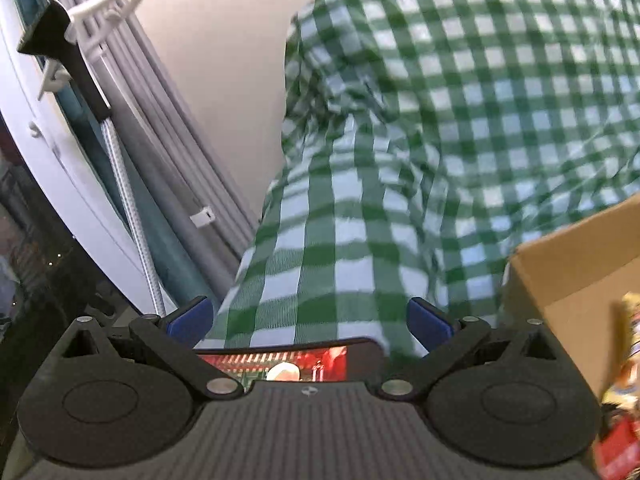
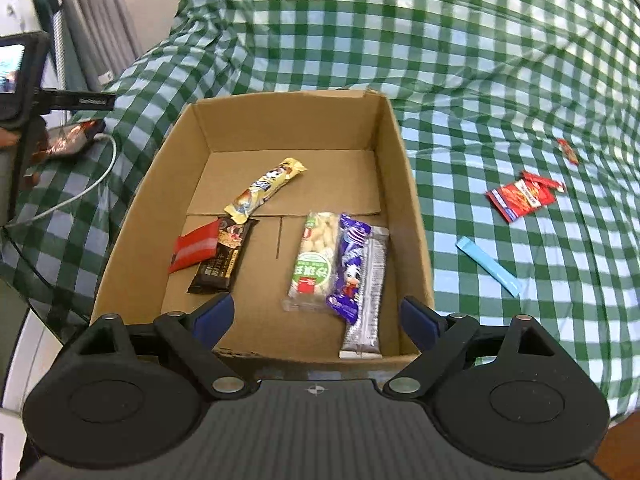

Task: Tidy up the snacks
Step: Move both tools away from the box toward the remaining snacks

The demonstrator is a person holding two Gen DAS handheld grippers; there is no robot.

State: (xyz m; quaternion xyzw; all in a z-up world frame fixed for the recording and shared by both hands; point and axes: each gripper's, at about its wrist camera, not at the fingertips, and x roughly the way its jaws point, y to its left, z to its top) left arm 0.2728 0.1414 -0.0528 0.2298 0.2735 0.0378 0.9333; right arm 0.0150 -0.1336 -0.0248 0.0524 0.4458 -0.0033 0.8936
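The right gripper [image 2: 316, 316] has its jaws spread wide with nothing between them, hanging over the near edge of the cardboard box [image 2: 404, 184]. Just past the jaws, inside the box on the right, three snacks lie side by side and touching: a clear pack with a green label [image 2: 314, 260], a purple wrapper [image 2: 350, 268] and a silver bar [image 2: 370, 292] next to the box wall. On the left of the box floor a red packet [image 2: 194, 250] is partly under a dark chocolate bar [image 2: 224, 258], and a yellow bar [image 2: 266, 190] lies aslant farther back.

Outside the box, on the green checked cloth [image 2: 480, 60] to the right, lie a light blue stick [image 2: 488, 266], a red sachet [image 2: 522, 196] and, farther off, a small red wrapper [image 2: 568, 151] — all well apart from the box.

The left gripper [image 1: 310, 320] also has its jaws wide apart and empty. Right below them sits a phone [image 1: 288, 364] with a red picture on its screen. Ahead is the checked cloth [image 1: 440, 120], blurred, and at the right edge a corner of the box [image 1: 576, 280] with blurred wrappers [image 1: 628, 360] in it. To the left hang grey curtains [image 1: 160, 120] beside a white window frame [image 1: 60, 168], and a black stand [image 1: 72, 52] carries a white clip.
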